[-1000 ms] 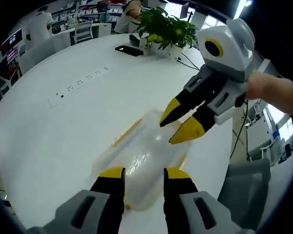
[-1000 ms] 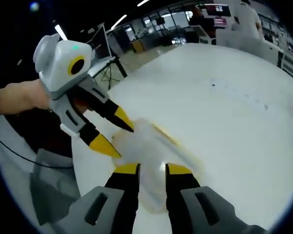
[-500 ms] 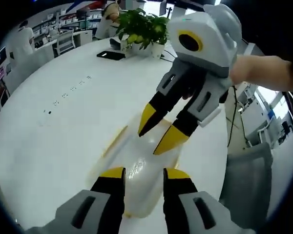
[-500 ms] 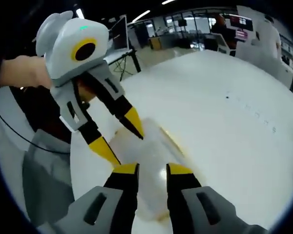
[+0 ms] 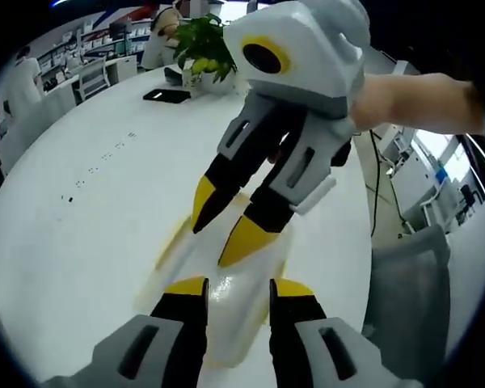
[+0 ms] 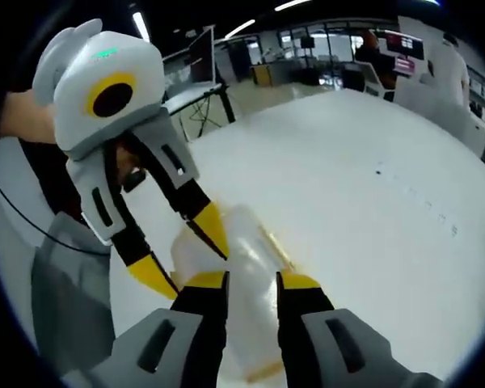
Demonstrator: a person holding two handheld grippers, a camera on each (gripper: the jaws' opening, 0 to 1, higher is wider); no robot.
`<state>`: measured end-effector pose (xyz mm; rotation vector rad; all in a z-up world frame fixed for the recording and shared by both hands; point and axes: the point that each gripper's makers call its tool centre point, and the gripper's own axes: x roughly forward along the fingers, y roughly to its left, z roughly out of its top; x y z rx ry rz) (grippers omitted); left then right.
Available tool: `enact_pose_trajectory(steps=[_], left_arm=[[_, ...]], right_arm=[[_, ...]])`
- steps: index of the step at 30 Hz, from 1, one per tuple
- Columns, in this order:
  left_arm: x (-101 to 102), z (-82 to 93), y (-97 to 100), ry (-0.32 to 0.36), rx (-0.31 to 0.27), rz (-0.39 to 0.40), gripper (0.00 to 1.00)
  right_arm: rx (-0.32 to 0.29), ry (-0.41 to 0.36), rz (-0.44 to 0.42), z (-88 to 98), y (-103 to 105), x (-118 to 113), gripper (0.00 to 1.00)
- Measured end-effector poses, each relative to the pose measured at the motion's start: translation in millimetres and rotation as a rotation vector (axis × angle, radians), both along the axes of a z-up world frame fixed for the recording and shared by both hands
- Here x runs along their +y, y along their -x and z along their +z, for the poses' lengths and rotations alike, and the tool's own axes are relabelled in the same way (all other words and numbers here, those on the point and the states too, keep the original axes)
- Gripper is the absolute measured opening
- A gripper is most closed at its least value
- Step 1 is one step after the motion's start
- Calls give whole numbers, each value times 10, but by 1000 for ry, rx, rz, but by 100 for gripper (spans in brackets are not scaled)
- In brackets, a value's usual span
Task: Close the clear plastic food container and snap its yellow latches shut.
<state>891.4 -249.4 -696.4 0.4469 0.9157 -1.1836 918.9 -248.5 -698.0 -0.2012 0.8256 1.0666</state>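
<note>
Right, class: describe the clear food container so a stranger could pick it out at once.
Start at the big round white table. Near its edge, both grippers' yellow-tipped jaws point at a see-through plastic container lying flat. Its yellow edge trim sets it apart from the dark phone and potted plant at the far side.

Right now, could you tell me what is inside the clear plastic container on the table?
The clear container looks empty: only glare and the white table show through its blurred walls. The left gripper and right gripper cover parts of it, so that interior cannot be checked.

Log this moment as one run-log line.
stage: closing | container: on table | left hand-held gripper: open, over container | right hand-held gripper: open, over container
</note>
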Motion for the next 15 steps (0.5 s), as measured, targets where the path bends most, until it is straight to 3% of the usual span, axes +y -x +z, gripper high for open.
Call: enact_pose_trajectory(steps=[15], left_arm=[[-94, -4, 67, 14, 11, -30, 24]], right_arm=[[3, -7, 2, 2, -73, 16, 22]])
